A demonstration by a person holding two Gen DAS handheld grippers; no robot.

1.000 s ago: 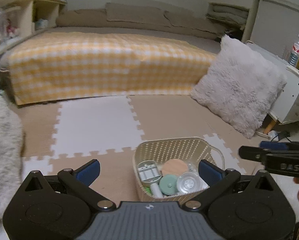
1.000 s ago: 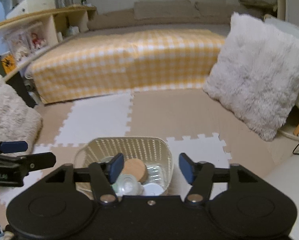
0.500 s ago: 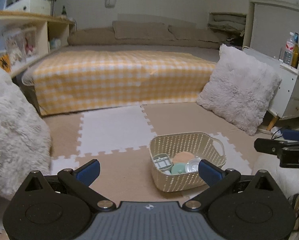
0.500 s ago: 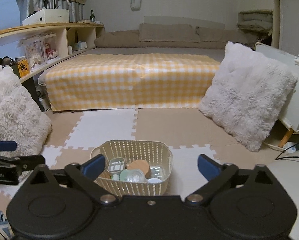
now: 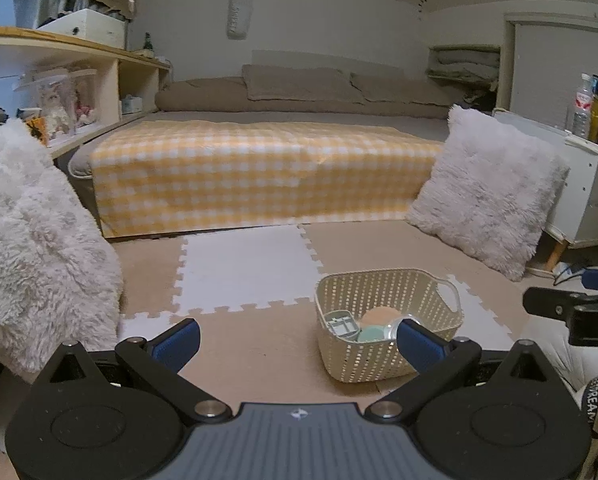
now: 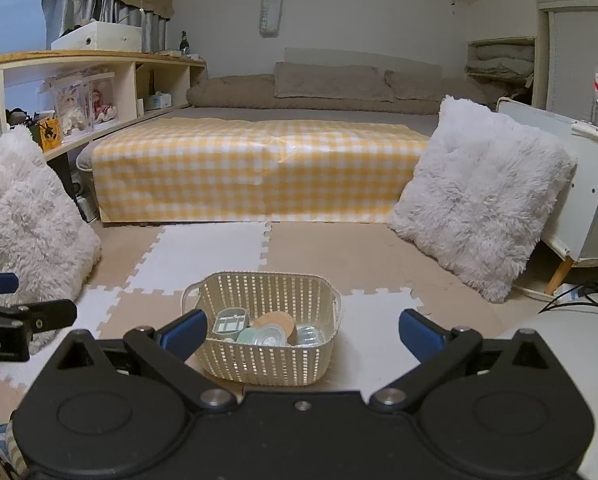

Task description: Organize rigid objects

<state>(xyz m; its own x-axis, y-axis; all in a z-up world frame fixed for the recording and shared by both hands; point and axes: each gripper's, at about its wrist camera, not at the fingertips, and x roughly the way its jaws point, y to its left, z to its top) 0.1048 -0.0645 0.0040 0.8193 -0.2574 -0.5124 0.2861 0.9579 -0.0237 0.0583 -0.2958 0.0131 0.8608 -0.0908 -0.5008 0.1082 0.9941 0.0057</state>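
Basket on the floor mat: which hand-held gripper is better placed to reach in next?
Probably the right hand-held gripper: the basket sits nearly centred between its open, empty jaws. The left hand-held gripper is open too, but the basket lies off towards its right finger.

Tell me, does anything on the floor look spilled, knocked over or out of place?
Nothing stands out. The basket sits upright on the foam mat, and its small containers lie inside it, jumbled but not spilled. Both the left gripper and right gripper are open and empty.

Filled basket (image 5: 387,320) beyond wide-open left hand-held gripper (image 5: 297,340)
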